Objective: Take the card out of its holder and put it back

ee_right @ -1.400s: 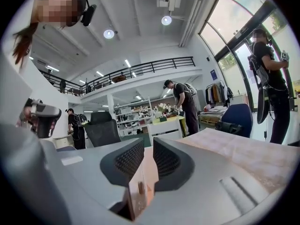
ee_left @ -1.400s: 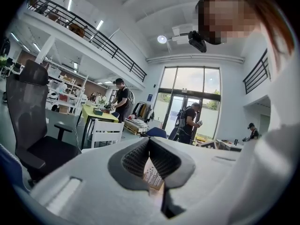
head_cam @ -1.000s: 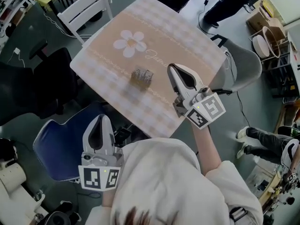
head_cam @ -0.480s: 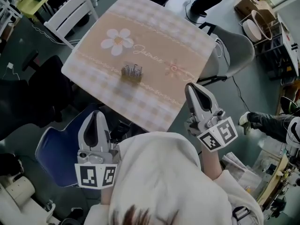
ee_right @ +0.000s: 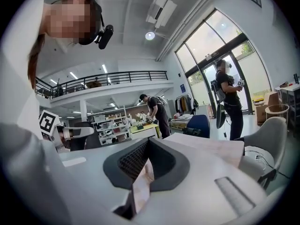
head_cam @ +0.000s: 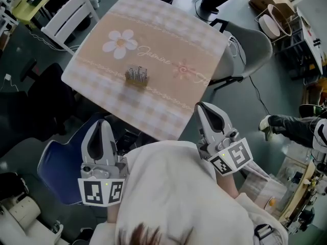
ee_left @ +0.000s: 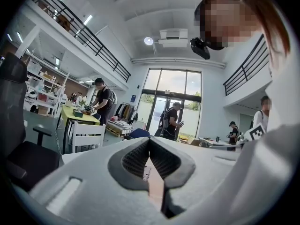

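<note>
Peach checked cloth [head_cam: 168, 40]: covers the table, with a white flower print [head_cam: 118, 42] towards the far left and a line of script beside it.
Chairs: a blue chair [head_cam: 61, 162] sits at the table's near edge, under the left gripper. A white slatted chair [head_cam: 69, 19] is at the far left corner. A grey chair [head_cam: 253, 47] stands at the right side.
Person's top: pale cloth fills the bottom middle of the head view, between the two grippers.
Left gripper [head_cam: 100, 124]: held off the table's near edge, over the blue chair, well apart from the card holder. In the left gripper view its jaws [ee_left: 149, 142] meet at the tips with nothing between them; only the cloth shows through the gap behind the tips.
Right gripper [head_cam: 203, 107]: just off the near right corner of the table, pointing towards the cloth. In the right gripper view its jaws [ee_right: 147, 143] are pressed together and hold nothing.
Card holder [head_cam: 136, 75]: a small upright stand on the cloth, just nearer than the white flower print, well apart from both grippers. Thin upright pieces show in it; a single card is too small to tell.
</note>
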`<state>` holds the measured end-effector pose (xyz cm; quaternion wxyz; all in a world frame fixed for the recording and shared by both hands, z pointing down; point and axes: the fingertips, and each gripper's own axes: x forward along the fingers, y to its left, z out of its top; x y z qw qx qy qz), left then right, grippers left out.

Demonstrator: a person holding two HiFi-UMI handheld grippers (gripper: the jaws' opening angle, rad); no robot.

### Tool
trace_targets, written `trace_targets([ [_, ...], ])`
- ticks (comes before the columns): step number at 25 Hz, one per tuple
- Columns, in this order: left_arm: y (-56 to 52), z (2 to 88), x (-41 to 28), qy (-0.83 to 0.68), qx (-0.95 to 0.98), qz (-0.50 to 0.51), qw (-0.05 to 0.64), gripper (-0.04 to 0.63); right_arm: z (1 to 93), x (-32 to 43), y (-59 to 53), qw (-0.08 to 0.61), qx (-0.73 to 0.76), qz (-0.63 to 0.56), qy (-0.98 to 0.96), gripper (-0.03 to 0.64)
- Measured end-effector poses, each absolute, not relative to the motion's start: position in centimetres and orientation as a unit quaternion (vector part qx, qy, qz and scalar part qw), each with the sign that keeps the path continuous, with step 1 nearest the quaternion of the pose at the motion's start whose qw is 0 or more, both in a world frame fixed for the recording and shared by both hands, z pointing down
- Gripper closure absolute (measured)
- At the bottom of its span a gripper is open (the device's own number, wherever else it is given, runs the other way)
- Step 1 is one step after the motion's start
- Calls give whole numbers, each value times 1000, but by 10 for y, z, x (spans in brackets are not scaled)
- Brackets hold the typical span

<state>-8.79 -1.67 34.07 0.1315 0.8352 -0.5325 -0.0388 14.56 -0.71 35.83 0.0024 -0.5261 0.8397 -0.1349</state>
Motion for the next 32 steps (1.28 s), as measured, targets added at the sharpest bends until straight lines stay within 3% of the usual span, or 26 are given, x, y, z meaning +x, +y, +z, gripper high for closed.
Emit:
trace_targets([
  [32, -6, 346, -94, -556, 818, -35, 139, 595, 372, 116, 2, -28, -475, -137, 869, 618],
])
